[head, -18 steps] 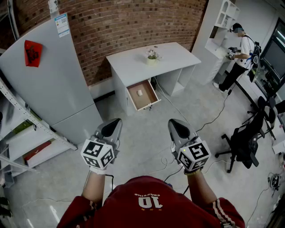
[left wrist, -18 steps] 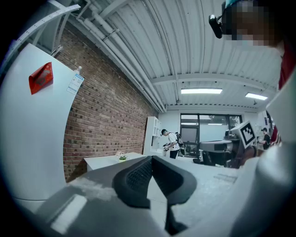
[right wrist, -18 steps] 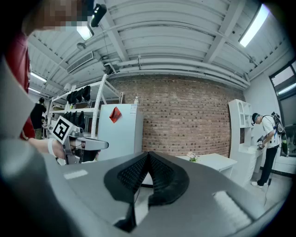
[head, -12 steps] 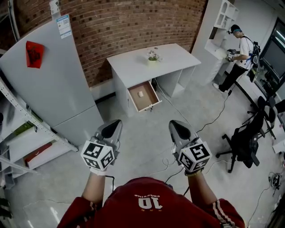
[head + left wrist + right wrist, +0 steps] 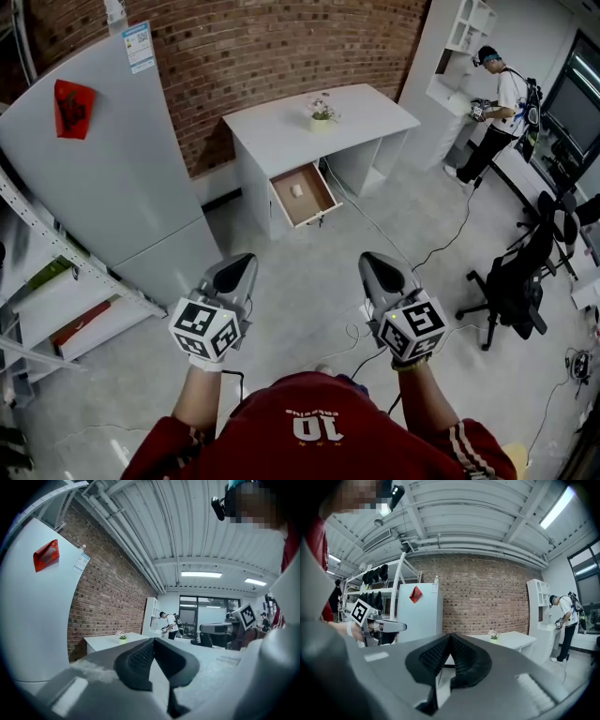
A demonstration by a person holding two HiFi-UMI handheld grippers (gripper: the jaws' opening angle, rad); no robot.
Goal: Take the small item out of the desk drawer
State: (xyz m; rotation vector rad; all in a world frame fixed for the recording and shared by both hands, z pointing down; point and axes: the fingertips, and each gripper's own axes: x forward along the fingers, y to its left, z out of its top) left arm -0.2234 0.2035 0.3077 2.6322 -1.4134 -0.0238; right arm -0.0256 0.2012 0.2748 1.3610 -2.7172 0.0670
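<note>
A white desk stands against the brick wall, its wooden drawer pulled out. A small white item lies inside the drawer. My left gripper and right gripper hover side by side over the floor, well short of the desk. Both are shut with nothing between their jaws. In the left gripper view the left gripper shows its pads pressed together, with the desk far off. The right gripper view shows the right gripper closed as well, the desk beyond it.
A grey fridge stands left of the desk, metal shelving further left. A small flower pot sits on the desktop. Cables trail across the floor. An office chair is at right, and a person stands by white shelves.
The desk and drawer have shifted slightly up in the head view and the person at right has moved. Both grippers hold the same pose, still shut.
</note>
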